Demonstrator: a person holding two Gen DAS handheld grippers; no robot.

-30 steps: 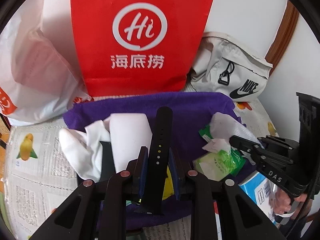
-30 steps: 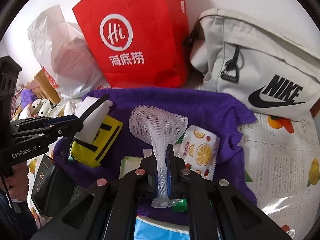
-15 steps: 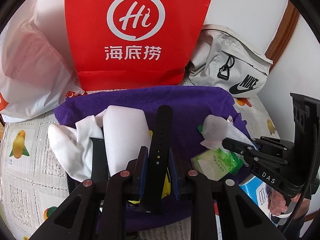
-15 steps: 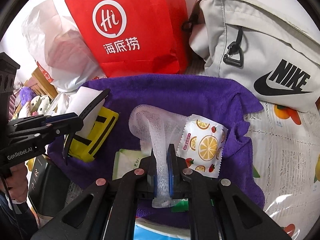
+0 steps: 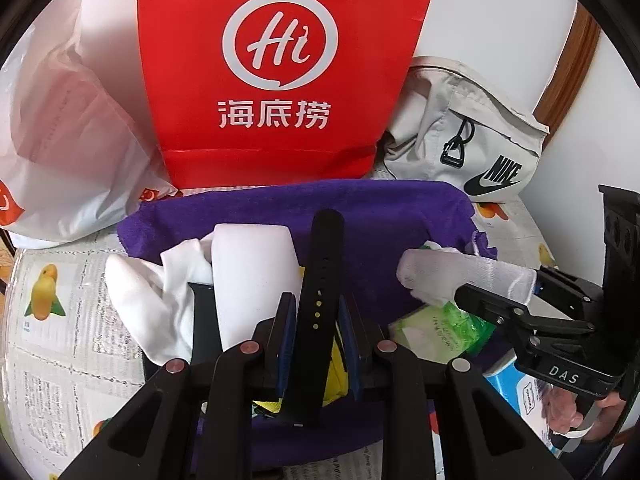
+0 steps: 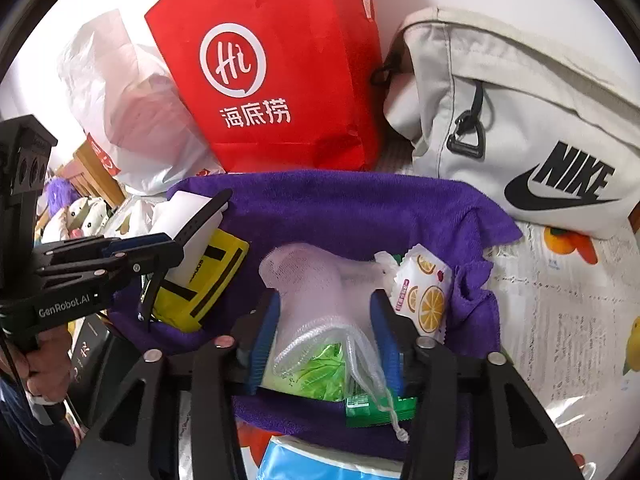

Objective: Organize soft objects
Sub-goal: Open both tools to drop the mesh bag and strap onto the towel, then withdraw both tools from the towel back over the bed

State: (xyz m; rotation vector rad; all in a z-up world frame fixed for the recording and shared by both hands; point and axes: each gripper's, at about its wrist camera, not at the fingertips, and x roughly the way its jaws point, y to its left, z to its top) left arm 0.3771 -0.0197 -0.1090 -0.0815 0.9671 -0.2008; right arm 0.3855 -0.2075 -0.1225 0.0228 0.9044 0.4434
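My left claw (image 5: 316, 332) pinches the black strap (image 5: 318, 300) edge-on, so it stands up over the purple towel (image 6: 340, 208) where the soft things gather. My right claw (image 6: 324, 332) has just been opening, and its jaws now stand apart with the mesh pouch (image 6: 320, 292) slack between them, slumped on the green packet (image 6: 320, 376). I think the pads no longer press it, though the mesh hides one side. The orange-print sachet (image 6: 424, 300) lies just beside it.
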